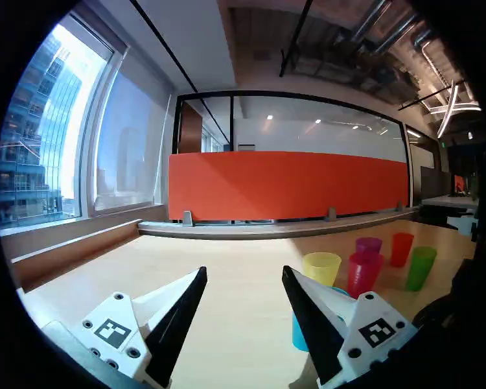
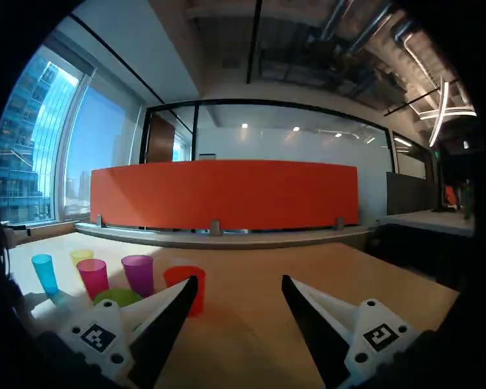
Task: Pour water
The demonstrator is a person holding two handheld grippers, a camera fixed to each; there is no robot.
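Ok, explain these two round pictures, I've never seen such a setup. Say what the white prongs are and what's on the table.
A person holds a two-finger gripper in each hand; a fisheye camera rides on each, looking forward along it. The left gripper view shows the left gripper, the right gripper view the right gripper; the white prongs are their fingers. Both are open, holding nothing. On the wooden table stand a yellow cup, pink cup, purple cup, red cup, green cup and blue cup.
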